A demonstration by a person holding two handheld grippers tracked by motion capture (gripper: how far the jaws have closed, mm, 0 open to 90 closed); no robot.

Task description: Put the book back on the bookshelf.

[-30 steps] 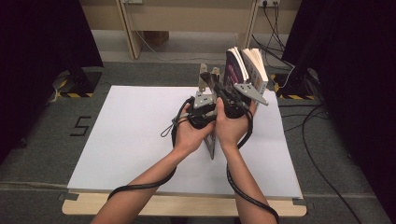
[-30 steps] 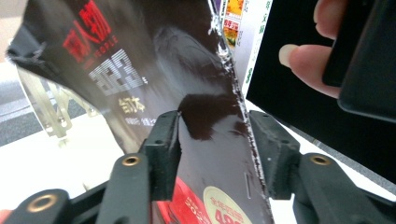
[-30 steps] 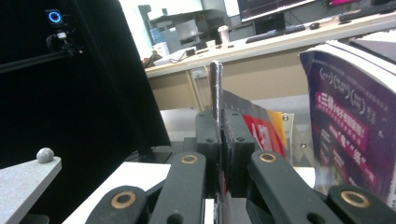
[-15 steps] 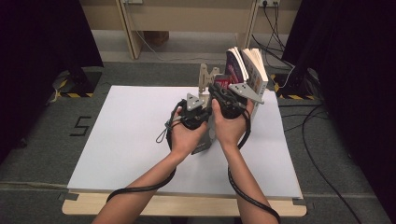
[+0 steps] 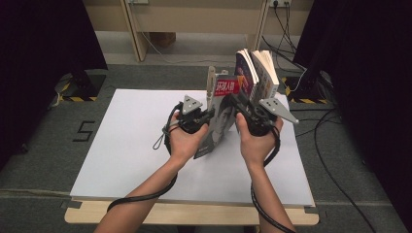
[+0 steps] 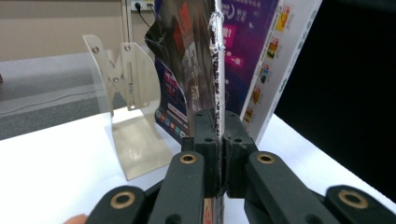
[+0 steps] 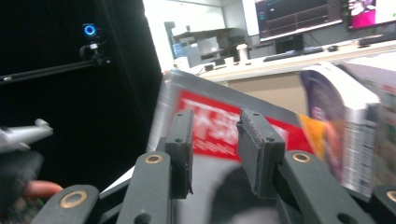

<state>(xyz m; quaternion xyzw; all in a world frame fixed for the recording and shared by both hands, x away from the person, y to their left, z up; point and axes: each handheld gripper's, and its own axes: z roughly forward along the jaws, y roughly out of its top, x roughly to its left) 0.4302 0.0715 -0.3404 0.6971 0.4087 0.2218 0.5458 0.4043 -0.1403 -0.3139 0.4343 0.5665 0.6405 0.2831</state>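
A thin book with a red title band point(image 5: 224, 112) stands tilted on the white table, just left of a row of upright books point(image 5: 257, 73). My left gripper point(image 5: 209, 118) is shut on this book's edge point(image 6: 216, 88), and the pads point(image 6: 205, 133) pinch the cover. My right gripper point(image 5: 235, 101) is at the book's right side. Its jaws point(image 7: 215, 144) have just been opening and stand apart. The red-titled cover point(image 7: 219, 128) lies behind the gap, and the pads do not press on it.
A metal bookend point(image 5: 211, 83) stands behind the thin book, and it is at the left point(image 6: 125, 98) in the left gripper view. The white table point(image 5: 126, 141) stretches to the left and front. Cables and dark curtains lie beyond the table's edges.
The left jaws have shut on the thin book's edge and the right jaws have opened off it. The two hands have drawn apart, and the book now leans away from the row.
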